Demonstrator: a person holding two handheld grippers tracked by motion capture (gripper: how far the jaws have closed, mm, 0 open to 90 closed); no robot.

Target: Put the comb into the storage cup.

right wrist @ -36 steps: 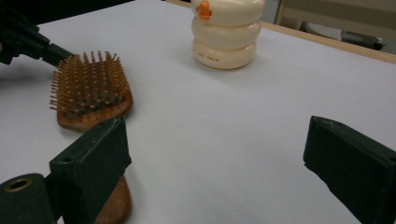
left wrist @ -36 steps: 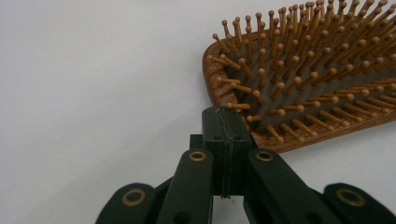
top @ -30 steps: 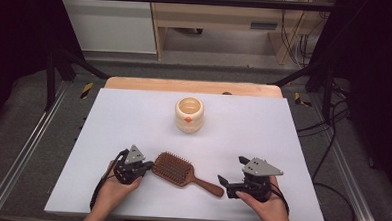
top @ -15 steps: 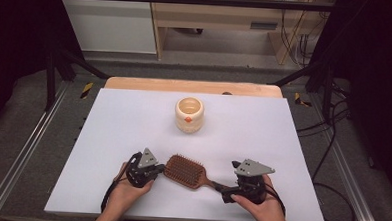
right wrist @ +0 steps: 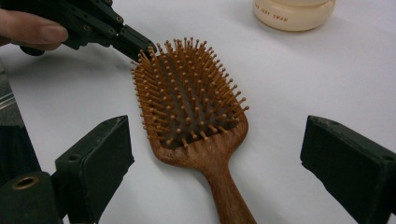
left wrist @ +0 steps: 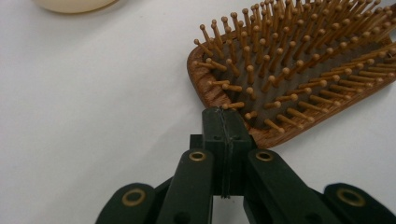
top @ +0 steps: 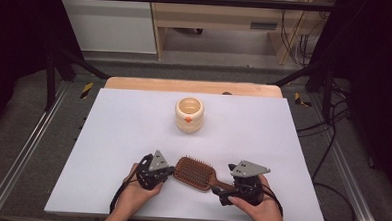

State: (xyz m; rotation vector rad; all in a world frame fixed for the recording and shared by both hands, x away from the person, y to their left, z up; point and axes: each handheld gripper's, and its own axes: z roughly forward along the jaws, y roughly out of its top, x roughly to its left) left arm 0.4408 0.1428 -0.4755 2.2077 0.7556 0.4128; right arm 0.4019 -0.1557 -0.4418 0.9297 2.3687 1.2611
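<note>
Working: I'm at the near edge of the white table (top: 113, 137) with a hairbrush between my two tongs, and I take the brush as my landmark for everything here.
Table: smooth and bare around the brush; my guess is the brush slides freely on it, so any sideways nudge will send it skating rather than lifting.
Hairbrush (top: 195, 172): wooden paddle, bristles up, flat on the table, head toward my left tongs, handle running toward my right.
Cream jar (top: 189, 114): well beyond the brush head, upright. Risk there is small unless the brush gets shoved hard away from me.
Right gripper (right wrist: 219, 163): jaws wide apart, holding nothing, one on either side of the brush handle. If I close off-centre, one pad lands first and swings the handle away.
Left gripper (left wrist: 223, 135): jaws pressed together, tip against the end rim of the brush head. I can't tell whether they pinch the rim or merely touch it.
Biggest worry: pushing with the left tip while the right closes could pivot the brush out of the right jaws.
Bristles (left wrist: 289, 60): fine wooden pins just past my left tip; if it rides up over the rim, I reckon it could bend or snag them.
</note>
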